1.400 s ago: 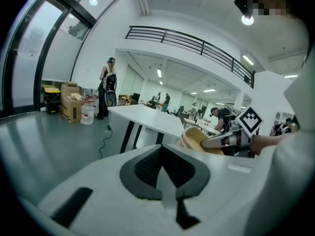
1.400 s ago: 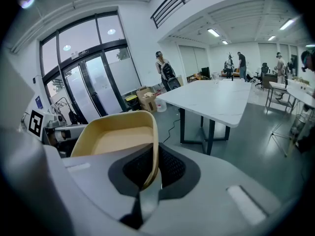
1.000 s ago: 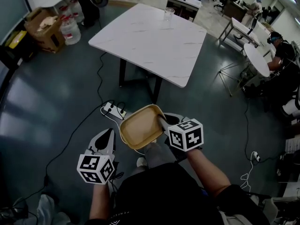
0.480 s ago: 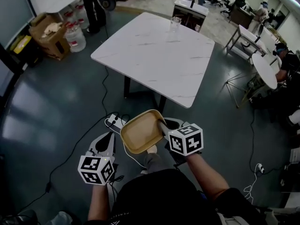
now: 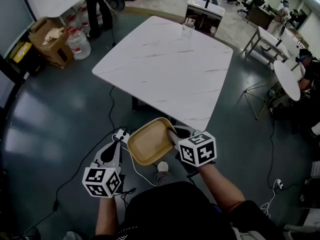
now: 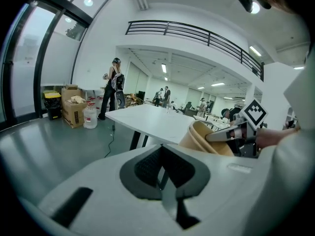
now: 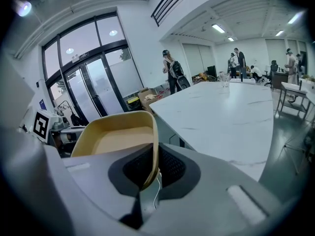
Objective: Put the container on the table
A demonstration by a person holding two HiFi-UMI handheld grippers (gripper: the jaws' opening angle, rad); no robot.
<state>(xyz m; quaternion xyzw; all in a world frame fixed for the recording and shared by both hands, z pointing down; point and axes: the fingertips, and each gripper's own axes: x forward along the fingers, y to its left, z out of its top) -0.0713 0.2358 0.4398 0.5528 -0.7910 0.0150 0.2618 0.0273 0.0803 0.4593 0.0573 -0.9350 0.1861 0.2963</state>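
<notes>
A shallow tan container (image 5: pixel 150 143) hangs in the air just short of the near corner of the white marble table (image 5: pixel 170 66). My right gripper (image 5: pixel 173 133) is shut on the container's right rim; in the right gripper view the rim (image 7: pixel 153 146) runs between the dark pads, with the table (image 7: pixel 226 112) ahead. My left gripper (image 5: pixel 116 145) floats left of the container, jaws together with nothing between them. From the left gripper view (image 6: pixel 161 168) the container (image 6: pixel 202 136) shows at right, held by the other gripper.
A clear glass (image 5: pixel 188 30) stands at the table's far edge. A power strip (image 5: pixel 120 135) and cables lie on the floor by the table leg. A cardboard box (image 5: pixel 47 34), water jugs (image 5: pixel 79 43) and a standing person (image 5: pixel 95 6) are far left; more tables (image 5: pixel 287 79) are right.
The table has come closer in the head view and its near corner now lies just beyond the container. Both grippers keep the same pose, the right still gripping the container.
</notes>
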